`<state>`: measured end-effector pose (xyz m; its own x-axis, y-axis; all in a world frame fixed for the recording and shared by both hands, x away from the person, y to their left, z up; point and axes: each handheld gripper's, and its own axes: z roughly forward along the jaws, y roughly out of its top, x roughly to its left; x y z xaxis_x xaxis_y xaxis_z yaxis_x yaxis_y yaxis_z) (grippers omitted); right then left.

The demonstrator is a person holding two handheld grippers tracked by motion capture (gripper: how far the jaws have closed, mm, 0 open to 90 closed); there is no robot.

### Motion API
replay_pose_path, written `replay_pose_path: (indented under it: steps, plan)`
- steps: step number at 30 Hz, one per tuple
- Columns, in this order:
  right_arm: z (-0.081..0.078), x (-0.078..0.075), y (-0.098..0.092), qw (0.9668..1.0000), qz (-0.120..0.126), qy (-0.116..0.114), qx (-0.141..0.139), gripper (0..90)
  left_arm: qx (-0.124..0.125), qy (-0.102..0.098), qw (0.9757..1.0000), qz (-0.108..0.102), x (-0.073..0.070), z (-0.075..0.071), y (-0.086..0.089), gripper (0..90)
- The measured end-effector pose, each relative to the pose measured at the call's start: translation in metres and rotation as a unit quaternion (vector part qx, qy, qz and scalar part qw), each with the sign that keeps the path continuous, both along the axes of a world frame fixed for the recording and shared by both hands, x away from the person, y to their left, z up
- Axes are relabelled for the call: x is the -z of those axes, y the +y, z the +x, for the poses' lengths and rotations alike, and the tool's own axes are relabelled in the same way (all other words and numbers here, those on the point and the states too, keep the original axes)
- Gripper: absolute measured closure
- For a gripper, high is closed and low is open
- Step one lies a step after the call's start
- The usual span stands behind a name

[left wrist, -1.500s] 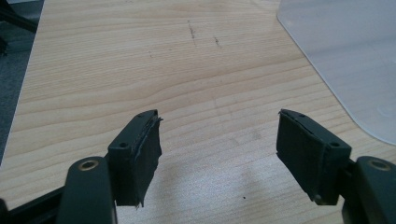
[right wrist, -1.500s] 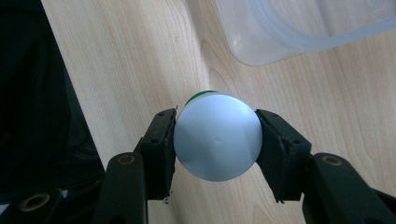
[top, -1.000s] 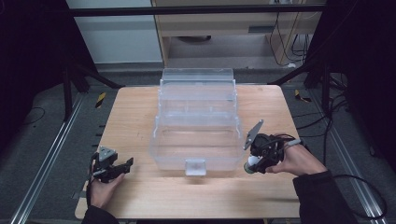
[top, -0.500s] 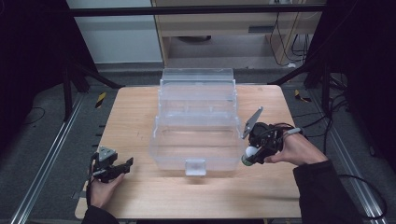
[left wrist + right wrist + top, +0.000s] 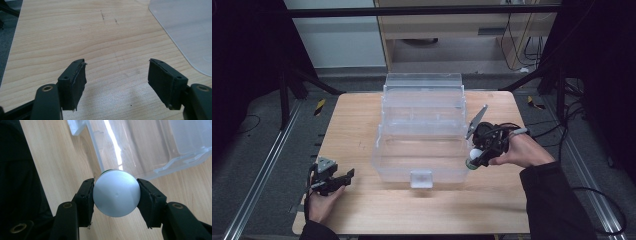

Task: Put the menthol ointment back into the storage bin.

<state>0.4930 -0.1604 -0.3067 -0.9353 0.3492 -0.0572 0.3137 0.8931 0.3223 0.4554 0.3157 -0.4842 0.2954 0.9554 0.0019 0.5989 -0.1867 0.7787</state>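
— White and round, that's what the right gripper (image 5: pixel 115 192) has: a smooth ball-like object (image 5: pixel 116 193) pinched between its two black jaws, one pad pressed to each side of it. A sliver of green shows at its far edge.

— And where is it relative to that claw's surroundings?

— Just past the jaws lies the clear plastic organizer box (image 5: pixel 422 132); in the high view the white object (image 5: pixel 475 154) sits at the box's right front corner, held above the wooden table (image 5: pixel 362 115). Whether it touches the box wall I cannot tell.

— The other claw?

— The left gripper (image 5: pixel 117 80) has its jaws spread wide, with nothing between them but bare wood grain. Ahead of it and off to its right, a rounded corner of the clear box shows. In the high view that left gripper (image 5: pixel 332 181) rests low near the table's front left, well apart from the box, a hand (image 5: pixel 319 202) behind it.
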Motion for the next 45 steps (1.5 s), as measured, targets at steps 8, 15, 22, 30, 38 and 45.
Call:
replay_pose_path:
  steps: [8,15,22,30,38,45]
  plan:
    - [0.009,-0.001,0.006,1.0000,0.007,-0.005,0.003,50.2,0.000,0.000,1.0000,0.000,0.000,0.000,0.000,30.2]
    - [0.019,0.004,0.011,1.0000,0.007,-0.004,0.001,50.3,0.000,0.000,1.0000,-0.001,0.000,0.000,0.000,30.2]
    - [0.026,0.013,0.016,0.9999,0.004,-0.011,-0.004,50.3,0.001,0.000,1.0000,0.000,0.000,0.000,0.000,30.2]
    - [0.031,0.022,0.022,0.9999,0.003,-0.010,-0.008,50.3,0.000,-0.001,1.0000,-0.001,0.000,0.000,0.000,30.2]
    - [0.037,0.036,0.023,1.0000,-0.001,-0.004,-0.004,50.3,0.001,-0.001,1.0000,-0.001,0.000,0.000,0.001,30.2]
    - [0.039,0.046,0.021,1.0000,-0.004,0.003,0.001,50.3,0.000,-0.002,1.0000,-0.001,-0.001,0.000,0.001,30.2]
